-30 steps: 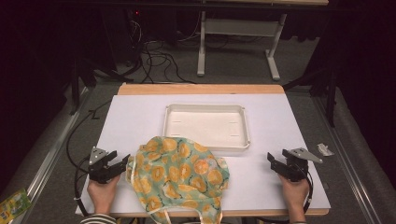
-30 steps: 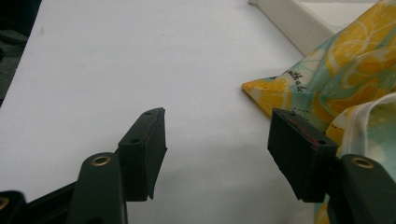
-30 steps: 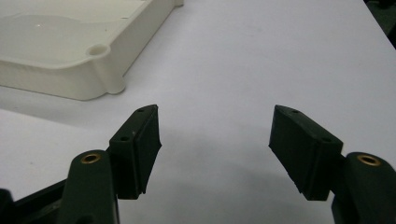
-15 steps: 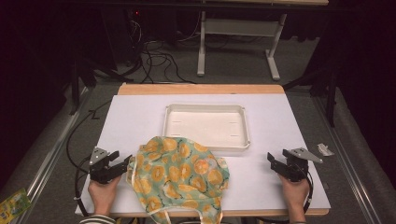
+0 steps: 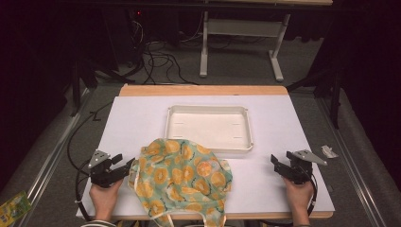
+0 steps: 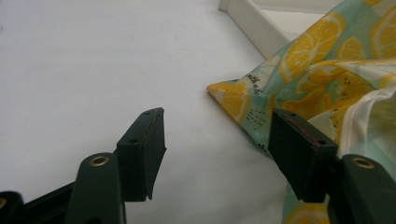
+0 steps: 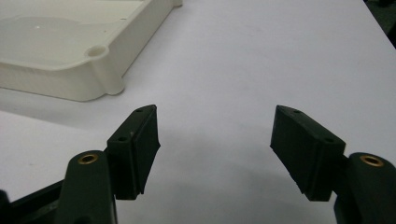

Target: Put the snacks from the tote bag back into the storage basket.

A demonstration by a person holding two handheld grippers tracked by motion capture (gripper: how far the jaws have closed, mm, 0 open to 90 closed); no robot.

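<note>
A crumpled cloth (image 5: 182, 177) printed with lemon slices on pale green lies at the front middle of the white table (image 5: 132, 118). My left gripper (image 5: 124, 164) rests on the table just left of it, open, nothing between its jaws. In the left gripper view the cloth (image 6: 327, 79) lies right of my open left gripper (image 6: 219, 140), its edge beside the right pad. A white tray (image 5: 208, 128) sits empty behind the cloth. At the front right, my right gripper (image 5: 279, 163) stands open over bare table; in the right gripper view, my right gripper (image 7: 215, 140) has the tray (image 7: 70, 51) at upper left.
A small crumpled scrap (image 5: 329, 151) lies off the table's right edge. A wooden strip (image 5: 203, 90) runs along the table's far edge. Cables and a white desk frame (image 5: 241, 38) stand on the floor beyond. A yellow-green packet (image 5: 12, 208) lies on the floor at front left.
</note>
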